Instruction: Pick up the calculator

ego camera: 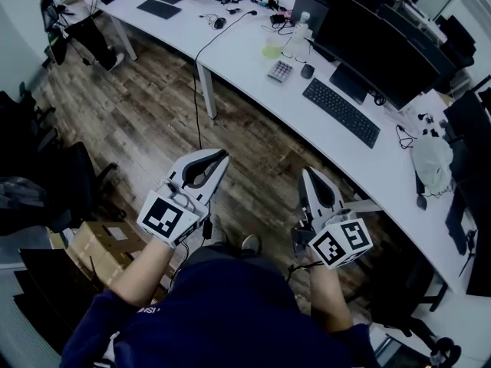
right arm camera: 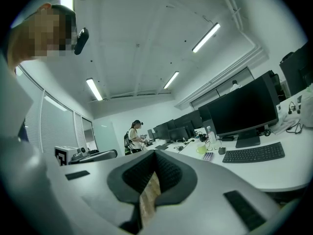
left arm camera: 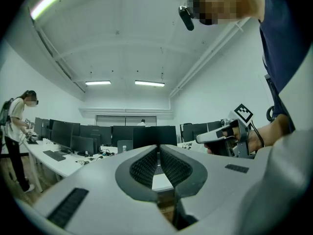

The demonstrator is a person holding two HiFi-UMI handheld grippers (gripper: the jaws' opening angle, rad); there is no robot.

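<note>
No text, brand or number is legible. Black-and-white square markers sit on the cubes of the left gripper [ego camera: 221,158] and right gripper [ego camera: 308,173].

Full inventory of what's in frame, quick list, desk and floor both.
calculator: one, light grey, on the desk, left of the mouse
mouse: one, dark, beside the calculator
near keyboard: one, black, in front of the big monitor
big monitor: one, black, back of the desk
cup: one, pale green, beyond the calculator
bottle: one, clear, beside the cup
desk: one, white, long and curved
cardboard box: one, brown, on the floor, lower left
left tool: one, grey-white, shut, empty, over the floor
right tool: one, grey-white, shut, empty, over the floor
</note>
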